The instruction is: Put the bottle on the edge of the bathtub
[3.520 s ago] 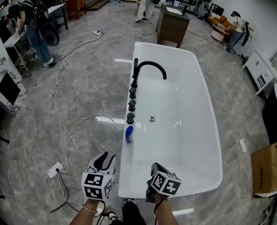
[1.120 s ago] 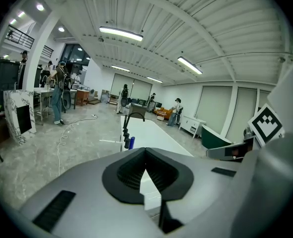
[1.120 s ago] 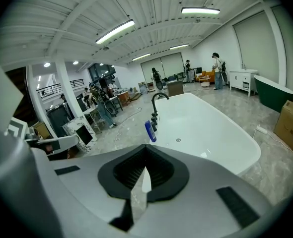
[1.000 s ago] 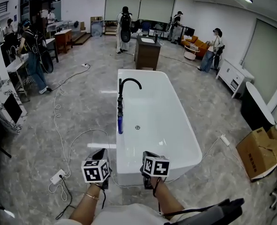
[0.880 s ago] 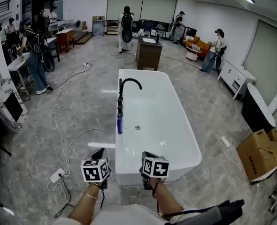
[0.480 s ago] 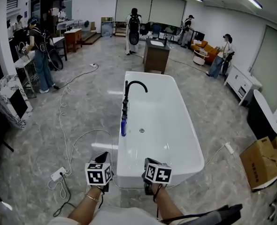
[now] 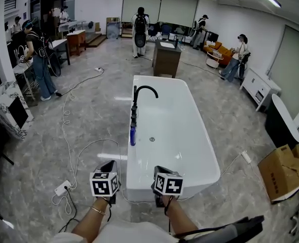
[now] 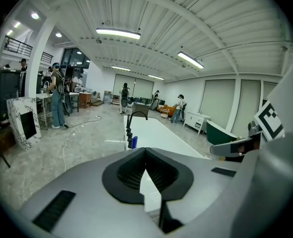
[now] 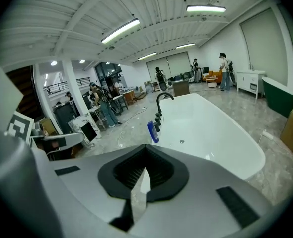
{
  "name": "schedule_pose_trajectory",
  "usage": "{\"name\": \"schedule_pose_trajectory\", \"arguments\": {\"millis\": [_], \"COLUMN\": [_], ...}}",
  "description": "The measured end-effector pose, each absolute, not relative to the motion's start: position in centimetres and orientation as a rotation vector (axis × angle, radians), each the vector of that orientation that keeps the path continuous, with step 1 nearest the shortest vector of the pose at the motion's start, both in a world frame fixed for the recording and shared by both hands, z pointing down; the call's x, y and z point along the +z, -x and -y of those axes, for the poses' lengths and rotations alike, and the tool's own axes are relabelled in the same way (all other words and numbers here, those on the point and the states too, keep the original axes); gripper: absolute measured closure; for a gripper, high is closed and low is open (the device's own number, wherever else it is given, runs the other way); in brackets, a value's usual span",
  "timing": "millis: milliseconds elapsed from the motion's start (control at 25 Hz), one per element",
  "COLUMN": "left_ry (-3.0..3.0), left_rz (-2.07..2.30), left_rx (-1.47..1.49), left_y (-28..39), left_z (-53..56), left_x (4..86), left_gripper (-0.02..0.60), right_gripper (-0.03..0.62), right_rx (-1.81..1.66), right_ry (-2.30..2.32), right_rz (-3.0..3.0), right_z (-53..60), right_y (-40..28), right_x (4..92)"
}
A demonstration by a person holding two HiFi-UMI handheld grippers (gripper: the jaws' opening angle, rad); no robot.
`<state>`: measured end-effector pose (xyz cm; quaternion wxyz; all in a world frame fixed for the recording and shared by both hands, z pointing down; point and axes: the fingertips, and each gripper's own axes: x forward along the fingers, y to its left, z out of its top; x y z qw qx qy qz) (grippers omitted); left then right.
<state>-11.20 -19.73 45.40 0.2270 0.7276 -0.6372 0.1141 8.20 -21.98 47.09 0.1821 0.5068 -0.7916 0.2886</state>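
Note:
A blue bottle (image 7: 133, 135) stands upright on the left rim of the white bathtub (image 7: 200, 151), just nearer than the row of black tap knobs and the curved black faucet (image 7: 141, 91). It also shows as the bottle (image 8: 134, 142) in the left gripper view and the bottle (image 9: 152, 131) in the right gripper view. My left gripper (image 7: 109, 167) hangs over the floor just short of the tub's near left corner, shut and empty. My right gripper (image 7: 159, 172) is at the tub's near end, its jaws together with nothing in them. Both grippers (image 8: 145, 149) (image 9: 146, 148) are well short of the bottle.
White cables (image 7: 68, 135) and a power strip (image 7: 62, 188) lie on the floor to the left. A cardboard box (image 7: 286, 171) and a dark tub (image 7: 281, 123) are at the right. A wooden cabinet (image 7: 167, 58) stands beyond the bathtub, and several people stand at the back and left.
Since the earliest frame the view has pulled back and lifted from close over the tub. Over the last second both grippers and the bottle have kept their places.

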Motion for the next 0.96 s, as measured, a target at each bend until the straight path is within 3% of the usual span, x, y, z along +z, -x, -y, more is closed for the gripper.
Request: {"name": "schedule_pose_trajectory", "arguments": {"millis": [960], "left_ry": [-1.995], "left_rz": [1.724], "left_rx": [0.291], "left_y": [9.7], "left_z": [19.2], "left_x": [46.6], "left_gripper": [0.565], "right_gripper": [0.568], "right_rx": [0.802], "right_ry": [-1.449], "right_rz": [2.213], "right_z": [21.3], "right_y": [-10.0], "right_x": [46.9]}}
